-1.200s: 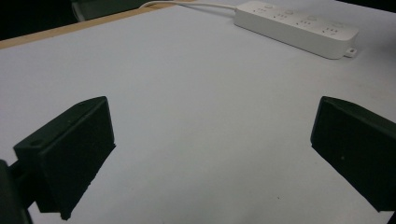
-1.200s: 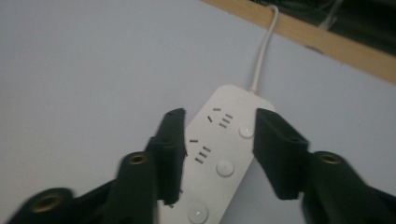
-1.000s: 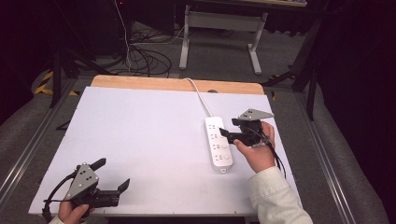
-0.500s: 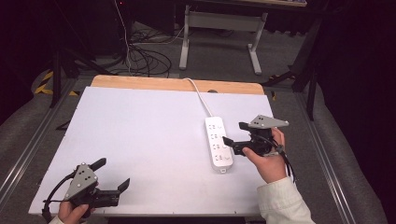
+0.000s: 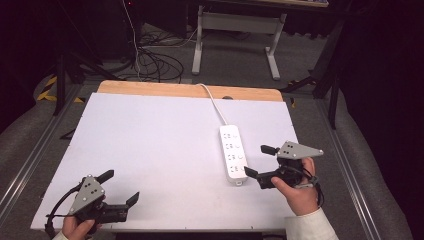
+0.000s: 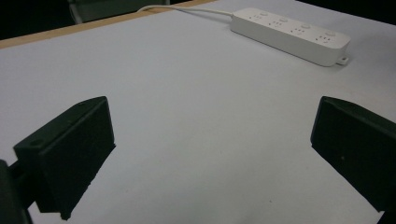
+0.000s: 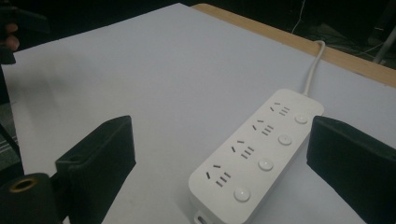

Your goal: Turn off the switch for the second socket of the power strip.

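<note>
A white power strip [image 5: 233, 153] with several sockets and round buttons lies on the white table top [image 5: 150, 145], right of centre; its white cable [image 5: 212, 100] runs off the far edge. My right gripper [image 5: 256, 161] is open just to the right of the strip's near end, jaws pointing at it without touching. In the right gripper view the strip [image 7: 254, 154] lies between and beyond the spread jaws. My left gripper [image 5: 119, 186] is open near the table's front left corner, with nothing between its jaws. The left gripper view has the strip [image 6: 292, 35] far off at upper right.
A wooden strip [image 5: 190, 91] borders the table's far edge. Metal rails [image 5: 350, 165] run along both sides. Behind the table, tangled cables [image 5: 150, 55] and a desk frame [image 5: 235, 30] stand on the floor.
My right gripper has drawn back toward the near side and a little to the right, from beside the strip's middle to beside its near end. The left gripper has barely moved.
</note>
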A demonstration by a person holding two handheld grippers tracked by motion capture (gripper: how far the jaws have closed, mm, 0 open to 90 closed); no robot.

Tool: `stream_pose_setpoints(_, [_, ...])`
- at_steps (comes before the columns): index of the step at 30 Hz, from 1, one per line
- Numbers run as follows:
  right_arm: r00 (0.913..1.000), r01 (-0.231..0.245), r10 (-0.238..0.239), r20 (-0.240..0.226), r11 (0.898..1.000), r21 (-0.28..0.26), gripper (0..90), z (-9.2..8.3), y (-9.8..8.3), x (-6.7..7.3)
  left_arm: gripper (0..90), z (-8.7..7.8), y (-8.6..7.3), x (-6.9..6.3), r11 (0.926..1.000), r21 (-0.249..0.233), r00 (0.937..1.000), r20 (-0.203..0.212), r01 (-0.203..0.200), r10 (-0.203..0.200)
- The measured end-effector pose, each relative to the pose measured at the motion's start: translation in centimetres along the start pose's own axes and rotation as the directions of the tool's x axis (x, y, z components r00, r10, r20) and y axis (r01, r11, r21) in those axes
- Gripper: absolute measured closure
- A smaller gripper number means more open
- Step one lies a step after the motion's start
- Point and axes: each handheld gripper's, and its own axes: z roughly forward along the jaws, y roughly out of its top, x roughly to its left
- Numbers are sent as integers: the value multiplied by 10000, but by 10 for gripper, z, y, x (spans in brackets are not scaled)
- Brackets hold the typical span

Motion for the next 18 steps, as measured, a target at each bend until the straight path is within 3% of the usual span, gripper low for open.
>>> stream_pose_setpoints(5, [9999,114,-113,-27,9996,258,84,-1,-13,6,2,-1,1,0,9997,-127,9996,182,227,-224])
stream_pose_setpoints(18, [9981,-194,206,-583,9996,218,84,6,-56,7,2,-3,1,0,9999,-67,9999,88,-144,144])
